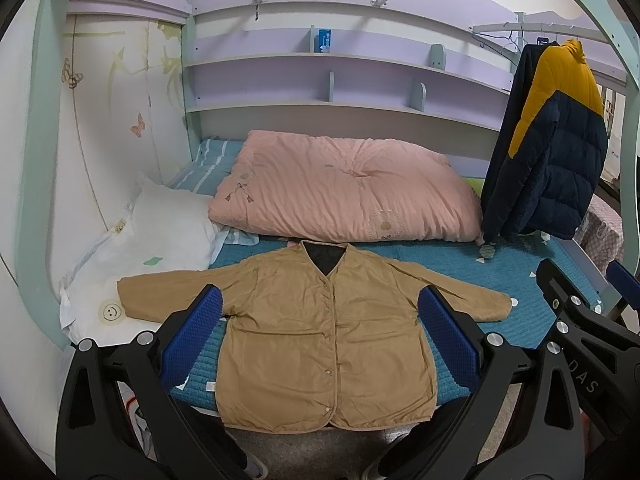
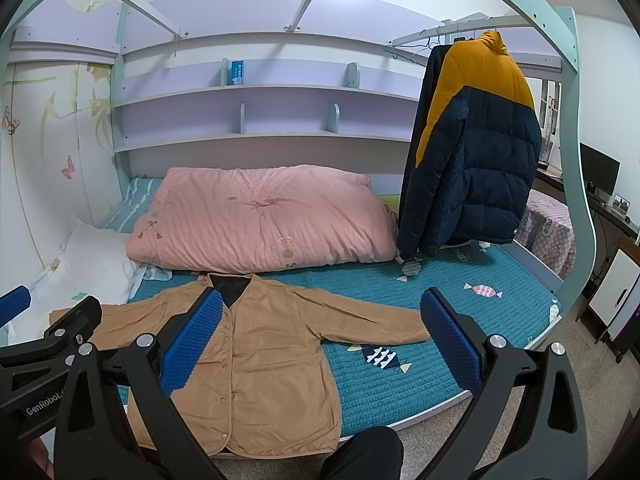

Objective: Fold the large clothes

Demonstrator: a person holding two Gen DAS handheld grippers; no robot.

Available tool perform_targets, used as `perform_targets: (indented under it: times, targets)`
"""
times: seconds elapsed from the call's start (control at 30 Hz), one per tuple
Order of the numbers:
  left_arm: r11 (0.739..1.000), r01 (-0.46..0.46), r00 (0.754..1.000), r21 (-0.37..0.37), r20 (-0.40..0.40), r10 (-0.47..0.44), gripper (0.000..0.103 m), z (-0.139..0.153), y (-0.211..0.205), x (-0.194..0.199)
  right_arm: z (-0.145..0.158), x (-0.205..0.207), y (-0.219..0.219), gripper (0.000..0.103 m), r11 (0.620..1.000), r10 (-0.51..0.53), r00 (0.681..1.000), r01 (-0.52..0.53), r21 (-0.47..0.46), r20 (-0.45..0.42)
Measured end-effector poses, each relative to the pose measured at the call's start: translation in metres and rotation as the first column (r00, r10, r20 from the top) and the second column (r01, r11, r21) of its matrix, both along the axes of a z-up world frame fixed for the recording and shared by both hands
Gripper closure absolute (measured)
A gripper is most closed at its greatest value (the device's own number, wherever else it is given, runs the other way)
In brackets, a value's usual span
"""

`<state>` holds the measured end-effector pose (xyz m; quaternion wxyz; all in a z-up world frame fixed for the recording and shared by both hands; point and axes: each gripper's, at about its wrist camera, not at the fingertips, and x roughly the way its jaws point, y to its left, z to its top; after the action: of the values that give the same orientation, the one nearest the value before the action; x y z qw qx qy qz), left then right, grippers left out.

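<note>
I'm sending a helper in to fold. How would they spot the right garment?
Look at the bed with the teal mattress cover. In front of the pink quilt, the tan jacket lies flat, sleeves spread, snaps closed. Unlike the navy and yellow puffer coat hanging at the right, it is thin and plain.

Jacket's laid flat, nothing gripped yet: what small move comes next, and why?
Probably lower the left hand-held gripper to the tan jacket's left sleeve. The jacket lies spread and buttoned on the teal bed cover, both sleeves out, and both grippers are open and empty.
</note>
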<state>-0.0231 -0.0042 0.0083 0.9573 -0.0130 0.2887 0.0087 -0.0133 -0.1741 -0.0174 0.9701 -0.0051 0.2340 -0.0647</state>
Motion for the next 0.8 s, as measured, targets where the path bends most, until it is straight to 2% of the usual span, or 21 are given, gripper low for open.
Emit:
perform_targets:
  times: [0.8]
  targets:
    - [1.000, 0.003, 1.000, -0.014, -0.017, -0.003, 0.005, 0.0025, 0.0035, -0.0030, 0.0020, -0.0051, 0.0047, 0.007, 1.000, 0.002, 1.000, -0.002, -0.009, 0.000]
